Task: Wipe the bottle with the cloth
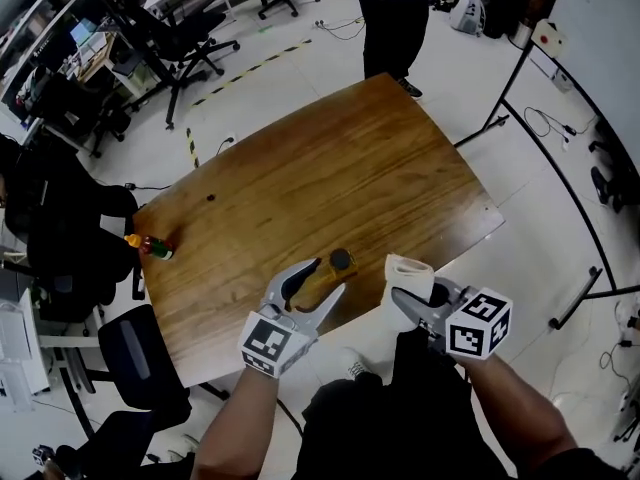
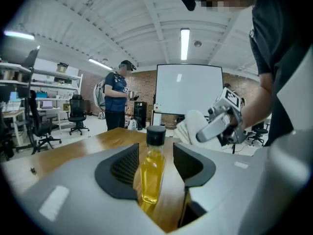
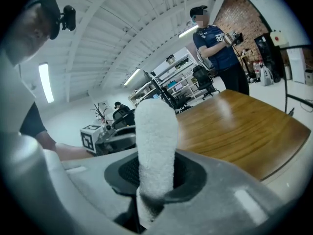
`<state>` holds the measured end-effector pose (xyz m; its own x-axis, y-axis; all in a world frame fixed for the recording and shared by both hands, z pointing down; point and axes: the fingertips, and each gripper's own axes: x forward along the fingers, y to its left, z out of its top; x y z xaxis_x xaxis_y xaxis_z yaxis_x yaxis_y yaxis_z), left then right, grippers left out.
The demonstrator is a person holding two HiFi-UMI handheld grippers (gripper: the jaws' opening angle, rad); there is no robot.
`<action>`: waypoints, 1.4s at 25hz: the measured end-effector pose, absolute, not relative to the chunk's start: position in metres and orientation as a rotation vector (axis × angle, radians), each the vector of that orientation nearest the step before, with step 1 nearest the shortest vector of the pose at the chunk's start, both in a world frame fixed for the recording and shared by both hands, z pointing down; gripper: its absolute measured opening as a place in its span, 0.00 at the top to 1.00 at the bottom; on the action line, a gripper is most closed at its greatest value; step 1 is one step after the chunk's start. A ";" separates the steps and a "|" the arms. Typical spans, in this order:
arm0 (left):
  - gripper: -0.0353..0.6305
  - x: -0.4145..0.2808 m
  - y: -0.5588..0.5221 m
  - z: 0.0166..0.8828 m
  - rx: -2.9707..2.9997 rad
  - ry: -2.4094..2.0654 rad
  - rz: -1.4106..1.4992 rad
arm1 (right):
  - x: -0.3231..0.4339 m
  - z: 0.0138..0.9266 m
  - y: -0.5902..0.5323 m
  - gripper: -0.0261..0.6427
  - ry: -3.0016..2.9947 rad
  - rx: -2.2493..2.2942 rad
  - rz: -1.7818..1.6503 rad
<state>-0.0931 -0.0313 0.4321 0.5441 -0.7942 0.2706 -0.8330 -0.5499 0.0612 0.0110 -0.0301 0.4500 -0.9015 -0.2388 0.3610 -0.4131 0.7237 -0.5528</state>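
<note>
**Small bottle, soft cloth**

Bottle [image 2: 152,175] stands at the near edge of the table [image 1: 330,168]. It has yellow stuff inside and a black cap. L gripper [image 2: 155,151] has its jaws apart round it, w/ a bit of wood showing btwn bottle and pad, so no squeeze, I think. R gripper [image 3: 156,170] pinches the white cloth [image 3: 156,136] tight, just off that same edge. Bottle looks light, smooth, prob slippery and easy to tip. Best grab it low on the body & leave the top free. Cloth is soft, floppy.

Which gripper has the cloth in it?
The right gripper: its jaws are shut on the white cloth, which stands up from them. The left gripper has only the yellow bottle between its jaws.
</note>
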 end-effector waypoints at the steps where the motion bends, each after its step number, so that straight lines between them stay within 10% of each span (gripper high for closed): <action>1: 0.58 -0.094 -0.034 0.419 2.621 -1.353 0.293 | 0.005 0.453 -0.023 0.85 -2.676 0.477 0.982; 35: 0.69 -0.054 -0.063 0.405 2.662 -1.111 0.272 | -0.078 0.586 0.004 0.85 -2.083 -0.159 1.714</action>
<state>-0.0535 -0.0635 0.4046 0.6931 -0.6712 0.2628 -0.7167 -0.6808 0.1513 -0.0780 0.0038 0.5860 -0.8983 0.3564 0.2571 -0.1836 0.2272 -0.9564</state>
